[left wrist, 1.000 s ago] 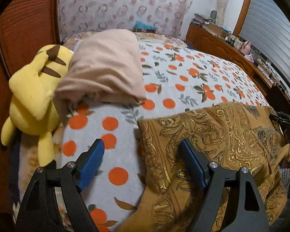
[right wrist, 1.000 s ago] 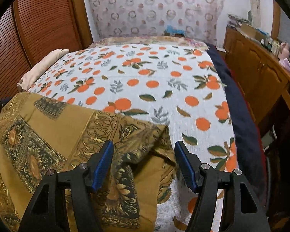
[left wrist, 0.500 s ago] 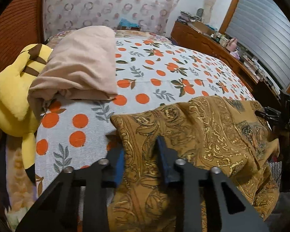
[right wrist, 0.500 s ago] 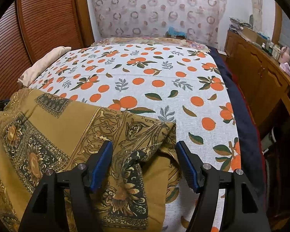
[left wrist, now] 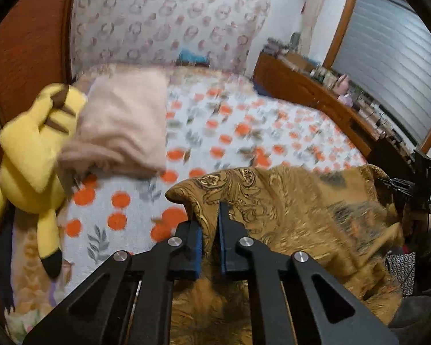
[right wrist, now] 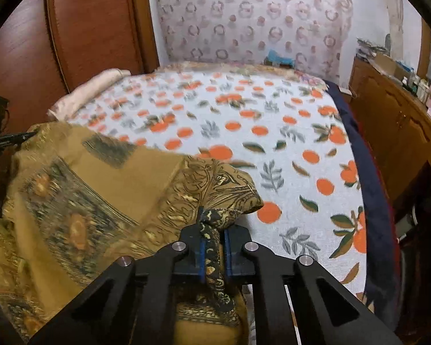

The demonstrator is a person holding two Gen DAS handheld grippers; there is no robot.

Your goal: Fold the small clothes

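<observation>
A mustard-gold garment with dark ornate print (left wrist: 287, 201) (right wrist: 100, 189) lies spread over the near end of a bed. My left gripper (left wrist: 209, 227) is closing on the garment's left corner, blue pads pinching a raised fold of cloth. My right gripper (right wrist: 214, 238) is closing on the right corner, where a bunched dark-patterned edge is squeezed between its pads. Both corners are lifted a little off the bedspread. Each gripper shows at the edge of the other's view: the right gripper (left wrist: 416, 184) and the left gripper (right wrist: 3, 141).
The bedspread (right wrist: 258, 132) is white with orange fruit print. A pink folded blanket (left wrist: 120, 126) and a yellow plush toy (left wrist: 31, 155) lie at the left side by a wooden headboard. A cluttered wooden dresser (right wrist: 396, 120) runs along the right.
Both grippers went from wide open to pinching the garment's corners; the left shut first, the right after. The left corner has risen off the bed.
</observation>
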